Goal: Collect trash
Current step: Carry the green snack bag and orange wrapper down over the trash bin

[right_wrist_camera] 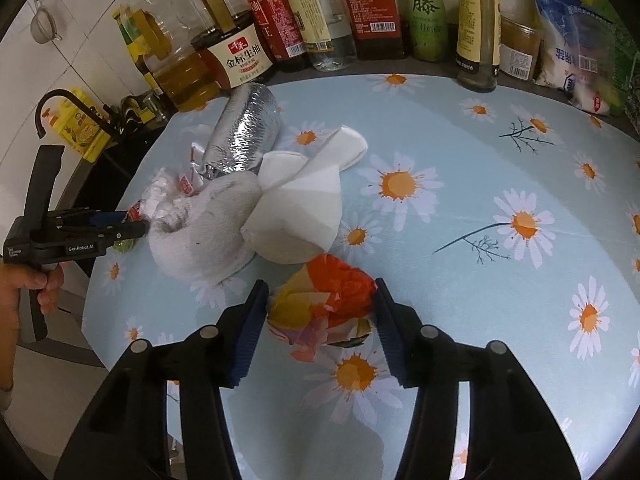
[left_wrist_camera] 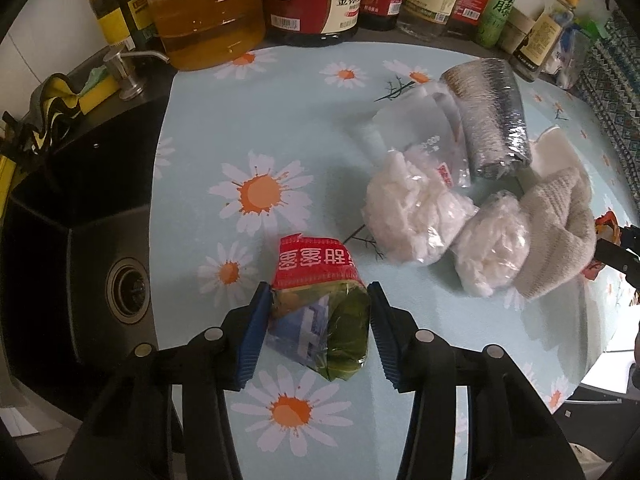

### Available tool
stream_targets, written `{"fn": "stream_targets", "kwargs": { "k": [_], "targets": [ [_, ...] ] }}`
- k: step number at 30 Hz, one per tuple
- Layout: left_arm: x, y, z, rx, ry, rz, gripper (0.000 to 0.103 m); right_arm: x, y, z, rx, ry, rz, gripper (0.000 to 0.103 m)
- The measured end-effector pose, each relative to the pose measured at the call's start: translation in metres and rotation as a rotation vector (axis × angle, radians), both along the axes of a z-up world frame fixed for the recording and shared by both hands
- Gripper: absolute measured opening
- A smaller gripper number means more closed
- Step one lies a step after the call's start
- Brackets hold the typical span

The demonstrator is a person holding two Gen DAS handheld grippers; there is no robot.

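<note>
Left gripper [left_wrist_camera: 316,308] pinched the green wrapper [left_wrist_camera: 320,320], pads touching both sides. Right gripper [right_wrist_camera: 320,304] pinched the orange wrapper [right_wrist_camera: 332,304], sock [right_wrist_camera: 200,236] just beyond its left finger.

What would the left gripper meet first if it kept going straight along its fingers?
The red-and-green wrapper, already sitting between the left gripper pads; directly beneath it lies the daisy-print tablecloth, though depth is hard to judge.

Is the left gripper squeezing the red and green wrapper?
Touching. In the left wrist view both blue pads of the left gripper press against the wrapper's sides, with no gap showing.
</note>
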State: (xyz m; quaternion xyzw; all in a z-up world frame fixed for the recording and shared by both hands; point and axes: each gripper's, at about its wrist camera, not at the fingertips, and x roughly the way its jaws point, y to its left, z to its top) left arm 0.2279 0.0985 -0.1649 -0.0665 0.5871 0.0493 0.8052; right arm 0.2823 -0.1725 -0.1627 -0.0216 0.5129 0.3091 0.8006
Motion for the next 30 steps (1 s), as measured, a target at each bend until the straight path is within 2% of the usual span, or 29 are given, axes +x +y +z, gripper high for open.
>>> {"fn": "stream_targets", "kwargs": {
  "k": [13,23,30],
  "targets": [
    [-0.045,-0.018,0.023,-0.036,-0.051,-0.013,0.047,-0.041,0.001,0.016,0.030,-0.028,-0.006,0.053],
    [-0.096,-0.044,0.045,-0.083,-0.111,-0.036,0.047,-0.090,0.006,0.025,0.055,-0.043,0.007,0.053],
    [-0.134,-0.057,0.048,-0.120,-0.128,-0.037,0.047,-0.122,0.014,0.029,0.070,-0.045,0.028,0.053]
  ]
}}
